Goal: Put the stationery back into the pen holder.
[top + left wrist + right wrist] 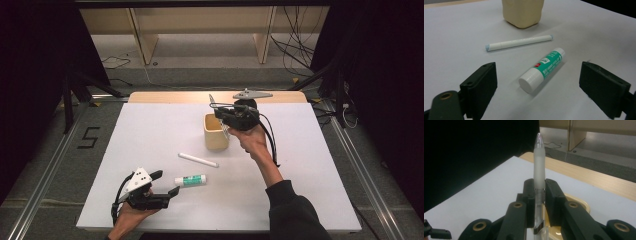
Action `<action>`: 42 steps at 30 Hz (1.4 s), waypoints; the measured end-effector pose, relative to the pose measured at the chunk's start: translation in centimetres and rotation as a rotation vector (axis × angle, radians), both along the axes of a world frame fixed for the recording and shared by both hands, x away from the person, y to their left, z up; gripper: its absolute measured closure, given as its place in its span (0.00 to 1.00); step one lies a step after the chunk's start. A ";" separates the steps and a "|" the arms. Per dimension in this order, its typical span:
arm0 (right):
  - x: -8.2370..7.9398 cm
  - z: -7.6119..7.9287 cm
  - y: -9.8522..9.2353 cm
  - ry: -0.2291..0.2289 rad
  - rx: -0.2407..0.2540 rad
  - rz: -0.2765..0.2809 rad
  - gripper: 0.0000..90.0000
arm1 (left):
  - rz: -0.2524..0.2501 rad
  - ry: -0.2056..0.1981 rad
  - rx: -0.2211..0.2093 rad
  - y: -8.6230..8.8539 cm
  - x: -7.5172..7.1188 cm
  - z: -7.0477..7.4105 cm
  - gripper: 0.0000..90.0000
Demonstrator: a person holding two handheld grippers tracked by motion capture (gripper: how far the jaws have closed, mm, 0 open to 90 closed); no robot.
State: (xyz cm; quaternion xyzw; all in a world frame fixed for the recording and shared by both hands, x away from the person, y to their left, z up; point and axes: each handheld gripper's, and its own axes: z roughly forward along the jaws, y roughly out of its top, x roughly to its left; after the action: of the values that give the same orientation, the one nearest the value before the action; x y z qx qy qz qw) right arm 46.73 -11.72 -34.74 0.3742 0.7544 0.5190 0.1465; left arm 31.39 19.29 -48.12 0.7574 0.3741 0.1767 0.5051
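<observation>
The clear pen (539, 170) is clamped between the pads of the right gripper (223, 116), its frosted grip and tip standing up past them, and the gripper hangs right over the cream cup (216, 132) at the far middle of the table. The job looks like loading the loose desk items into that cup, and this one reads as about to be dropped in. Two items are not yet in: the white marker (198, 160) lies on the mat just in front of the cup, and the green-and-white glue stick (542, 70) lies nearer the person. The left gripper (544, 90) waits low with its jaws spread wide, the glue stick lying between and just ahead of them, untouched. All of it sits on a white mat (150, 140) over a pale wooden table (165, 97). Beyond are grey floor, trailing cables (295, 45) and wooden furniture legs, with dark curtains on both sides.
</observation>
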 end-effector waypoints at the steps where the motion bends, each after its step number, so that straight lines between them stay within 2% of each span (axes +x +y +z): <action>1: 0.1 0.0 0.0 -0.001 -0.001 -0.004 0.89 | 0.001 0.000 -0.001 0.0 0.0 0.0 0.16; 19: 2.7 0.8 1.2 -0.020 -0.024 -0.068 0.89 | -0.001 0.001 -0.001 0.0 0.0 0.0 0.16; 30: 4.2 0.4 1.3 -0.016 -0.019 -0.113 0.89 | -0.005 -0.001 0.001 0.0 0.0 0.0 0.16; 42: 5.2 -0.2 2.0 -0.012 -0.031 -0.132 0.89 | -0.006 -0.002 0.003 0.0 0.0 0.1 0.16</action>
State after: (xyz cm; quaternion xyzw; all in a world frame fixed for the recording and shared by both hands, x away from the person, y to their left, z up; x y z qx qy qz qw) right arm 51.89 -9.72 -34.96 0.4176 0.7353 0.4985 0.1906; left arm 31.44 19.29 -48.06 0.7591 0.3709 0.1765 0.5051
